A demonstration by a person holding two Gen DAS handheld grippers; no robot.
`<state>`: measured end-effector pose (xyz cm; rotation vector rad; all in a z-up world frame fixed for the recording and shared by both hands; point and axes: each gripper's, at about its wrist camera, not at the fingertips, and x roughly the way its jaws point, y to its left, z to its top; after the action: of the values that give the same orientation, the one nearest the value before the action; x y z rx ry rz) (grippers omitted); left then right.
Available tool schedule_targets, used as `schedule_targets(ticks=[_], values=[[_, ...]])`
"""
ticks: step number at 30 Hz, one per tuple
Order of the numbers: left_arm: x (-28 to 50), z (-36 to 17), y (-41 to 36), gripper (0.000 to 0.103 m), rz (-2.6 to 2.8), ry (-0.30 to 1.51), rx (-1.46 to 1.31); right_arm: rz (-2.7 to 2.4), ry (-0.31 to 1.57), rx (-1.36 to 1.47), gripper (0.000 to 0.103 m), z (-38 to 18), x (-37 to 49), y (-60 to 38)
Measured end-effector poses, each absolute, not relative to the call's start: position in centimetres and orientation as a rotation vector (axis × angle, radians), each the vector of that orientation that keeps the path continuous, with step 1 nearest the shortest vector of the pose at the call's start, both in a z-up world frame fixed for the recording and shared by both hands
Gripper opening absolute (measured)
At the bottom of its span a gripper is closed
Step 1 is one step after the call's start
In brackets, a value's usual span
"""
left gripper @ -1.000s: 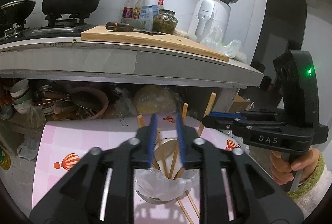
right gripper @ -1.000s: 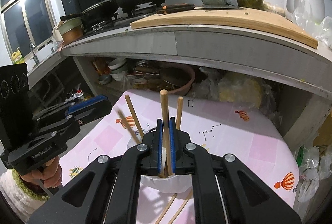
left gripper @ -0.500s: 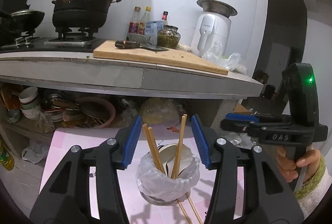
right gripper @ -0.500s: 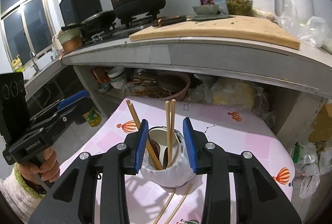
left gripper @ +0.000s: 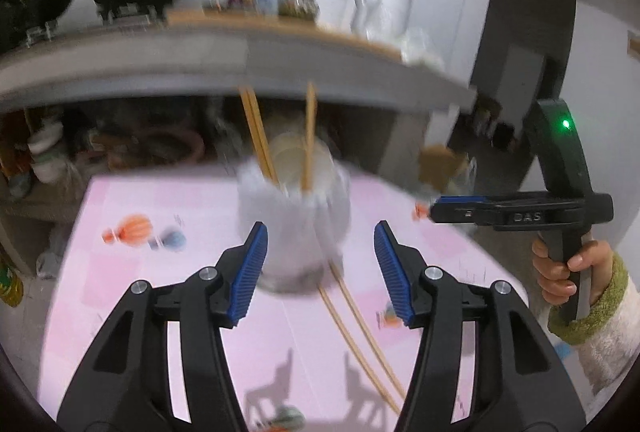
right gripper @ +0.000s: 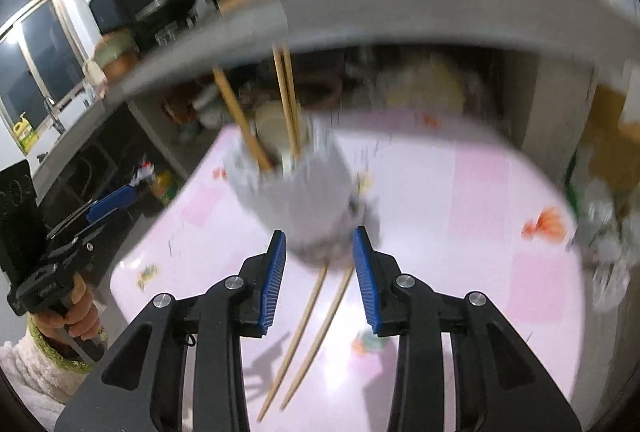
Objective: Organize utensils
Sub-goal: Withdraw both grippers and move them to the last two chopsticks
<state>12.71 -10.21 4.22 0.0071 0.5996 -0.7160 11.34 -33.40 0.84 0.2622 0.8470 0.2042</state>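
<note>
A utensil cup [left gripper: 292, 216] lined with a white plastic bag stands on the pink table [left gripper: 140, 272]. It holds upright chopsticks [left gripper: 256, 136] and a pale spoon. Two loose chopsticks [left gripper: 360, 344] lie flat in front of it. My left gripper [left gripper: 320, 232] is low before the cup. Its jaws are opening and the pads press on nothing. In the right wrist view the cup [right gripper: 296, 200] sits just beyond my right gripper [right gripper: 320, 236], which is open above the loose chopsticks [right gripper: 308, 328]. Both views are blurred.
A grey kitchen counter [left gripper: 200, 64] overhangs the far side of the table, with pots, bottles and a cutting board on top. Bowls and pans fill the shelf [left gripper: 48, 152] beneath it. The right gripper [left gripper: 436, 208] and a hand [left gripper: 568, 264] are at the table's right side.
Both grippers released the chopsticks they had pinched over the cup, opened, and dropped back toward the table. The chopsticks now stand free in the cup.
</note>
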Motion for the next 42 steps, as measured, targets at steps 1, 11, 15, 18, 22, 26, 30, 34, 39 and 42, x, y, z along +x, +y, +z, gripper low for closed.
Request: schedule_targets(ticks=[1, 11, 15, 18, 22, 26, 30, 34, 39, 42], values=[[12.5, 2.9, -10.8, 0.053, -0.727, 0.631, 0.01, 0.204, 0.88, 0.276, 0.034, -0.9, 11.4, -33.1], [14.7, -6.9, -15.1, 0.042, -0.72, 0.831, 0.052, 0.167, 1.048, 0.304, 0.029, -8.7, 14.0, -32.5], [16.7, -8.5, -16.4, 0.036, -0.743, 0.886, 0.029, 0.169, 1.064, 0.285, 0.029, -9.2, 16.0, -32.4], [17.9, -9.5, -17.2, 0.029, -0.75, 0.919, 0.025, 0.174, 1.08, 0.271, 0.029, -9.5, 17.1, -32.2], [18.4, -10.6, -17.9, 0.021, -0.752, 0.948, 0.025, 0.188, 1.099, 0.248, 0.029, -10.0, 18.7, -31.6], [18.5, -11.4, -18.4, 0.019, -0.748, 0.96, 0.038, 0.186, 1.11, 0.22, 0.029, -10.5, 19.5, -31.2], [18.5, -11.9, -18.9, 0.015, -0.735, 0.973, 0.051, 0.182, 1.126, 0.202, 0.026, -11.1, 20.2, -31.1], [18.5, -12.4, -19.1, 0.01, -0.728, 0.98, 0.06, 0.181, 1.137, 0.188, 0.022, -11.6, 20.4, -31.0], [18.5, -12.6, -19.2, 0.009, -0.727, 0.984, 0.058, 0.179, 1.147, 0.177, 0.018, -12.1, 20.8, -31.0], [18.5, -12.7, -19.2, 0.009, -0.727, 0.983, 0.057, 0.178, 1.151, 0.173, 0.016, -12.2, 21.0, -31.1]])
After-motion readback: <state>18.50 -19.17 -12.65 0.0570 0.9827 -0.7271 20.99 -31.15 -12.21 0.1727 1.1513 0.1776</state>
